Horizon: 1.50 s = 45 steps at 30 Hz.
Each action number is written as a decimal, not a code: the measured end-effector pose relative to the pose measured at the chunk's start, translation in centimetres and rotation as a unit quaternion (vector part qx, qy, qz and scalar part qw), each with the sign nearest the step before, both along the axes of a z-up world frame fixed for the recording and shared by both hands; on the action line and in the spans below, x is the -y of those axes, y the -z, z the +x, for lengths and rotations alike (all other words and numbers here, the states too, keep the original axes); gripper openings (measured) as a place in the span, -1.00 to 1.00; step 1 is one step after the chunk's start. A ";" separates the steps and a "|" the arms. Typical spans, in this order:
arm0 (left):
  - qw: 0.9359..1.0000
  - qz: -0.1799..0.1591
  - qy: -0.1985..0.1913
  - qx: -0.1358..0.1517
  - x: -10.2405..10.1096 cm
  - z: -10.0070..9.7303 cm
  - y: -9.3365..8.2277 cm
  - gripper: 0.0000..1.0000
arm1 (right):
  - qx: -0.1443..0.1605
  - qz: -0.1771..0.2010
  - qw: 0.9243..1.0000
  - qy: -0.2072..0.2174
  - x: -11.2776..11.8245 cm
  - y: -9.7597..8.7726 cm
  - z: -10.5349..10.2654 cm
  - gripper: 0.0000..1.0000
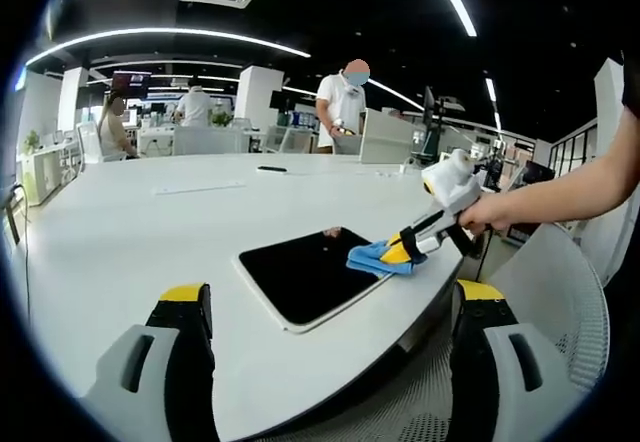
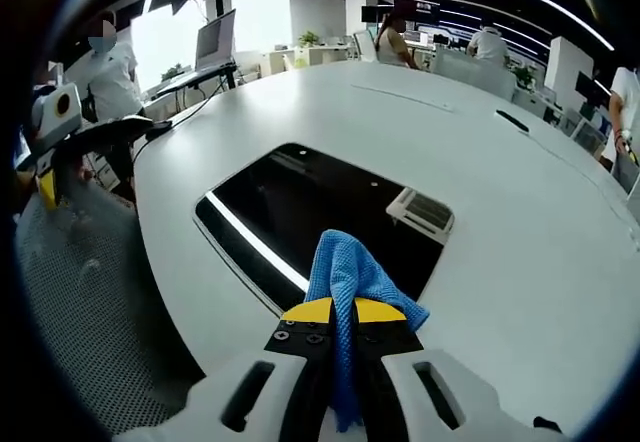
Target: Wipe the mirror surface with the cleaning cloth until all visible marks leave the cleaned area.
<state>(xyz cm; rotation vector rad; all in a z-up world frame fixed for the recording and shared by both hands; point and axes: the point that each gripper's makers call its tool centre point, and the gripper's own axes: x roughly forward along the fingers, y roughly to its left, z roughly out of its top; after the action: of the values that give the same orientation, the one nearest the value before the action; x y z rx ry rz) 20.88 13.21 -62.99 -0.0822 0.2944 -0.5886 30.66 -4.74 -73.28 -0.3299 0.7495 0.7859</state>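
A flat dark mirror (image 1: 305,270) (image 2: 320,207) with a white rim lies on the white table (image 1: 150,232) near its curved front edge. My right gripper (image 2: 344,312) (image 1: 400,252) is shut on a blue cleaning cloth (image 2: 350,272) (image 1: 375,258), which rests on the mirror's near edge; a person's hand (image 1: 478,212) holds that gripper. My left gripper (image 1: 330,307) stands open, its yellow-tipped jaws wide apart and well short of the mirror, with nothing between them. In the right gripper view the left gripper (image 2: 50,127) appears at the far left, beyond the table's edge.
The mirror reflects ceiling lights. A mesh chair back (image 1: 560,292) (image 2: 90,292) stands at the table's edge. A dark pen-like item (image 1: 271,169) (image 2: 512,120) lies far across the table. People stand and sit by desks (image 1: 200,140) in the office behind.
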 end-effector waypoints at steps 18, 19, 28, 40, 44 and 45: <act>1.000 0.000 0.001 0.000 0.2 0.0 0.0 0.98 | 0.002 0.000 1.000 0.018 0.1 0.0 2.5 -0.99; 1.000 0.000 0.001 0.000 0.2 0.0 0.0 0.98 | 0.003 0.000 1.000 0.019 0.1 0.0 2.8 -0.99; 1.000 -0.002 -0.001 0.001 0.1 0.1 0.0 0.98 | 0.005 -0.006 1.000 0.025 0.4 0.2 4.8 -0.99; 1.000 0.001 0.006 -0.004 0.3 -0.1 0.2 0.98 | 0.010 -0.009 0.999 0.035 0.4 0.3 7.4 -0.99; 1.000 0.001 0.005 -0.005 0.2 -0.1 0.2 0.98 | 0.012 -0.010 0.999 0.040 0.3 0.3 8.2 -0.99; 1.000 0.001 0.005 -0.005 0.3 -0.1 0.2 0.98 | 0.012 -0.010 0.999 0.041 0.3 0.2 8.3 -0.98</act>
<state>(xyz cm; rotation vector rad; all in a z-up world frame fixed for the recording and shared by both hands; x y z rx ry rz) 20.81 12.96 -63.18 -0.0812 0.3049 -0.5971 38.99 -4.99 -73.53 -0.3249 0.7442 0.6967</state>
